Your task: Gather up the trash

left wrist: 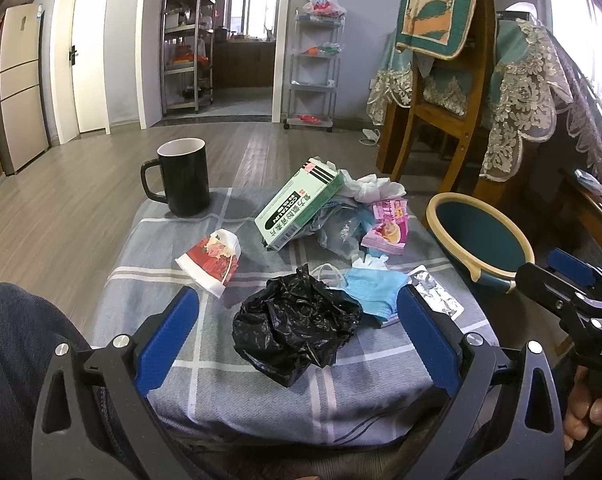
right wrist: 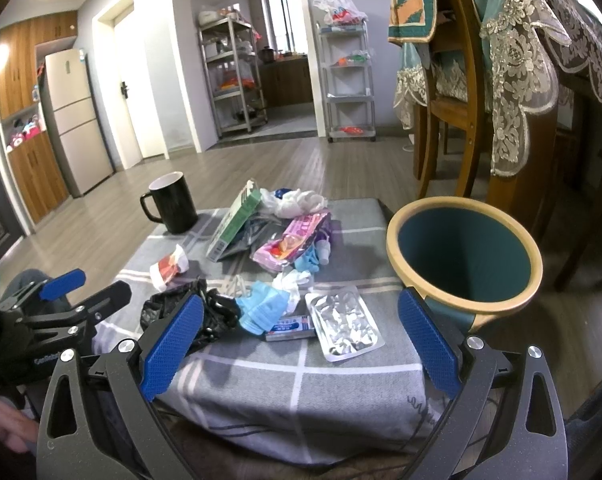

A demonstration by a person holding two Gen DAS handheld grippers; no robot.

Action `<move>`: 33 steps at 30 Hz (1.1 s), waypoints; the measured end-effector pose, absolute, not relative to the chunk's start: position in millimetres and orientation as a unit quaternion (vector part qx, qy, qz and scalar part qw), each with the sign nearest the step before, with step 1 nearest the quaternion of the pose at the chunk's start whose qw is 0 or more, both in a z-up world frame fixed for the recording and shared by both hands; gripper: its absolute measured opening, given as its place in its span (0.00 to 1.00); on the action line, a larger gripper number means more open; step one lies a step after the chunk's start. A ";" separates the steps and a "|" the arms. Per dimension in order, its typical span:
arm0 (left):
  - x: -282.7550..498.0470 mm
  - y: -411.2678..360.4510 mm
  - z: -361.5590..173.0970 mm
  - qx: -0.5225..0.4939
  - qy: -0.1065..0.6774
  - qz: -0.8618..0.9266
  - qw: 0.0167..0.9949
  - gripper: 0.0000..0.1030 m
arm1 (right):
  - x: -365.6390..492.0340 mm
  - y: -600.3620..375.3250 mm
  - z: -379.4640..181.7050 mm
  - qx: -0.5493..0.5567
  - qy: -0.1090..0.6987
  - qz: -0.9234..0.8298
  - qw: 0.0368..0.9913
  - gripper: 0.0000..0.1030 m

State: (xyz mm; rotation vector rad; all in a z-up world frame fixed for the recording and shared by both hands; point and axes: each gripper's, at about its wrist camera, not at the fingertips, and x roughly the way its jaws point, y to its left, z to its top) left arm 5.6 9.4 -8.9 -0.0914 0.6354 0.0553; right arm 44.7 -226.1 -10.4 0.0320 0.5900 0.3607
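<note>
A grey checked cloth covers the low desk in a living room with wood flooring and a kitchen doorway far behind; a teal bin with a tan rim stands just off the desk's right edge. The trash lies across the middle and near part: a crumpled black bag, a blue face mask, a foil blister pack, a crushed paper cup, a green carton. I hold my left gripper spread wide with the black bag between its pads, not yet touching; my right gripper is spread too, empty, near the blister pack. I judge the bag is first; I should close low on its bulk so the film does not slip. The black mug looks like no trash. Only the right view shows the small flat box beside the blister pack and the bin's empty inside.
</note>
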 end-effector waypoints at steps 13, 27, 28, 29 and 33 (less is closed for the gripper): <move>6.5 10.0 -9.8 -0.047 0.313 0.029 0.948 0.94 | 45.3 -225.7 -10.9 0.015 0.291 0.177 0.940 0.94; 7.0 10.4 -11.1 -0.049 0.314 0.030 0.948 0.94 | 45.4 -225.2 -11.1 0.015 0.292 0.177 0.940 0.94; 7.1 10.4 -10.9 -0.048 0.315 0.030 0.947 0.94 | 45.4 -225.2 -11.2 0.015 0.292 0.177 0.940 0.94; 7.1 10.5 -10.9 -0.049 0.315 0.030 0.947 0.94 | 45.4 -225.1 -11.2 0.015 0.292 0.176 0.940 0.94; 7.1 10.6 -11.0 -0.049 0.315 0.030 0.947 0.94 | 45.6 -225.1 -11.3 0.015 0.292 0.176 0.940 0.94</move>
